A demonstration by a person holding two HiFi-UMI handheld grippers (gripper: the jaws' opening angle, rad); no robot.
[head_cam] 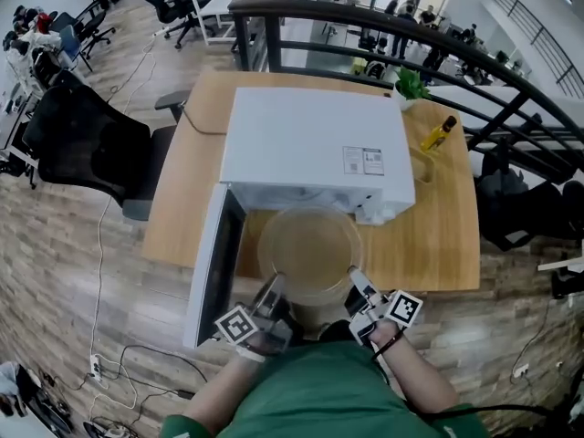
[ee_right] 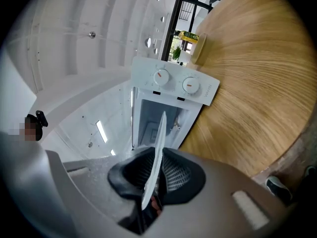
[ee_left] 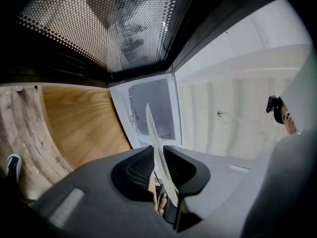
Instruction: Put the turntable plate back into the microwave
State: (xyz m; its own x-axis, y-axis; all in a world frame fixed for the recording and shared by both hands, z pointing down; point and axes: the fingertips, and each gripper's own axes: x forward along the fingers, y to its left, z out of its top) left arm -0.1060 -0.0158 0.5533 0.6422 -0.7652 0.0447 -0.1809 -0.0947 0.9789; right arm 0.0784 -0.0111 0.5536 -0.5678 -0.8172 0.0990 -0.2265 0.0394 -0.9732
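The clear glass turntable plate (head_cam: 308, 247) hangs level just in front of the white microwave (head_cam: 315, 149), whose door (head_cam: 215, 265) swings open to the left. My left gripper (head_cam: 274, 293) is shut on the plate's near left rim. My right gripper (head_cam: 356, 286) is shut on its near right rim. In the left gripper view the plate (ee_left: 150, 125) shows edge-on between the black pads of the gripper (ee_left: 157, 170), with the open cavity (ee_left: 151, 100) ahead. The right gripper view has the plate's edge (ee_right: 160, 135) clamped in the gripper (ee_right: 157, 175), facing the cavity (ee_right: 151, 120) below the two dials (ee_right: 176, 85).
The microwave stands on a wooden table (head_cam: 438, 235). A yellow bottle (head_cam: 439, 132) and a small plant (head_cam: 411, 84) sit at its far right corner. A black office chair (head_cam: 87, 144) is to the left, a dark railing (head_cam: 383, 26) behind. The door's mesh window (ee_left: 106, 24) looms close on the left.
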